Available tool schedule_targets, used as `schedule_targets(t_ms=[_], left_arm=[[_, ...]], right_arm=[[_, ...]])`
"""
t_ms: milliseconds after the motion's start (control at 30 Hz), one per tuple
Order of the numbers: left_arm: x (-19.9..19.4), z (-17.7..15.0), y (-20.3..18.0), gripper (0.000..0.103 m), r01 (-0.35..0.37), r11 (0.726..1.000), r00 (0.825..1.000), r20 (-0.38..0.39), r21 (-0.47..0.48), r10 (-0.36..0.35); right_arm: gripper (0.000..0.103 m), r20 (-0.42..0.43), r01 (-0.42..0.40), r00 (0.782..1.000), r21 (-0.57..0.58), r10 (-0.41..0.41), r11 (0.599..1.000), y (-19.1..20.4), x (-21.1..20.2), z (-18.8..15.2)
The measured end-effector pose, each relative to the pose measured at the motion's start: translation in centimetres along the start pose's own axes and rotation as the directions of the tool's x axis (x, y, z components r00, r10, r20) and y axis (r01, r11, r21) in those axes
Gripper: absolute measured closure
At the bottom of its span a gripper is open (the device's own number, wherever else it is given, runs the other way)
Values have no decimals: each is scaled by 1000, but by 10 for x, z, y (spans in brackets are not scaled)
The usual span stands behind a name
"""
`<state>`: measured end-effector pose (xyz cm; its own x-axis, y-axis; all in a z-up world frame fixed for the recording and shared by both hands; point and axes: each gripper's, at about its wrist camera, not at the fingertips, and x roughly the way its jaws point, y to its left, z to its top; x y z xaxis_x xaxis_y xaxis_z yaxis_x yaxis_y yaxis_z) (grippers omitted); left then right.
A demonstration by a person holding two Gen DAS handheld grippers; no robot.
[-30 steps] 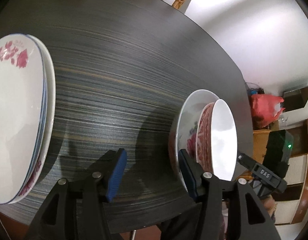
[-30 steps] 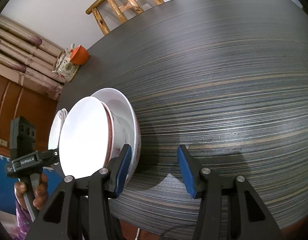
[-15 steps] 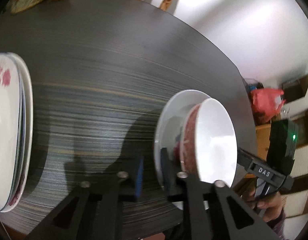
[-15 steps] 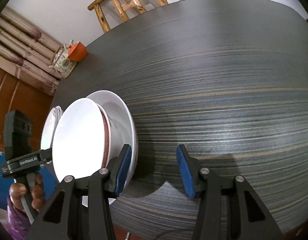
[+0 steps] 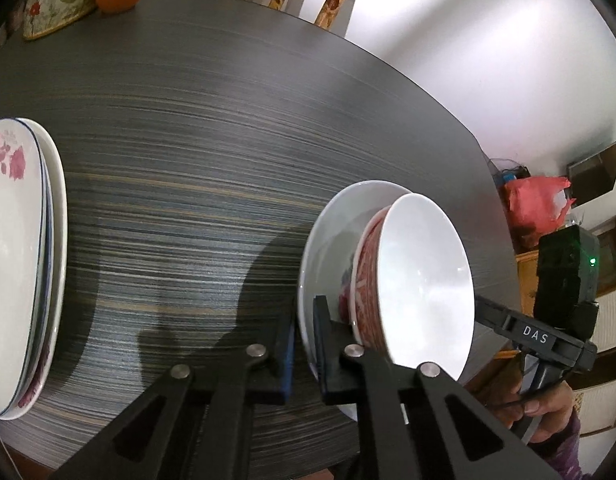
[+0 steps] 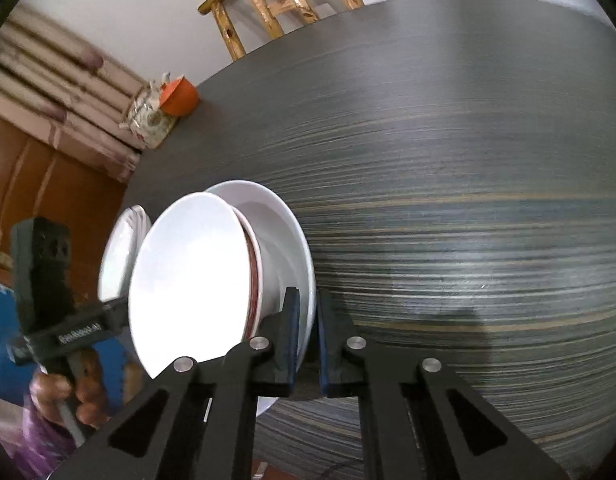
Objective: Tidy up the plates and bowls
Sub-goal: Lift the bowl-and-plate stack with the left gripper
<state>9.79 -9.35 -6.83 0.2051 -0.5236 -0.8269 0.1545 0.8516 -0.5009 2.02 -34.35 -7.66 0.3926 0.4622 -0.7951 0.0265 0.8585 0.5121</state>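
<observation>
Table: dark striped wood | chair: behind | wall: white

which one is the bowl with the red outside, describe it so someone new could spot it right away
Start at the dark striped table, then find the white plate near its front edge, whose rim both grippers, left and right, are pinching. The bowl sits in that plate. It alone has a red patterned outer wall and plain white inside; the plate stack further off is flat, with pink flowers.

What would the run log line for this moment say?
left tongs: shut on plate rim | right tongs: shut on plate rim | bowl: in plate
</observation>
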Motion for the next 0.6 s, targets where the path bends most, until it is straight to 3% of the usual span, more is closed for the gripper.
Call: schedule_targets(t_ms=[267, 367, 600], left_arm=[[-2, 4, 3, 95, -2, 1000, 1000, -21, -2, 2], [0, 8, 6, 95, 11, 1000, 999, -33, -29, -12], [0, 8, 5, 95, -1, 1000, 1000, -25, 14, 1]], right_arm=[[94, -35, -62, 997, 77, 65, 995, -11, 0, 3], [92, -52, -59, 997, 67, 62, 996, -12, 2, 5], [89, -51, -39, 998, 70, 43, 997, -12, 7, 12]])
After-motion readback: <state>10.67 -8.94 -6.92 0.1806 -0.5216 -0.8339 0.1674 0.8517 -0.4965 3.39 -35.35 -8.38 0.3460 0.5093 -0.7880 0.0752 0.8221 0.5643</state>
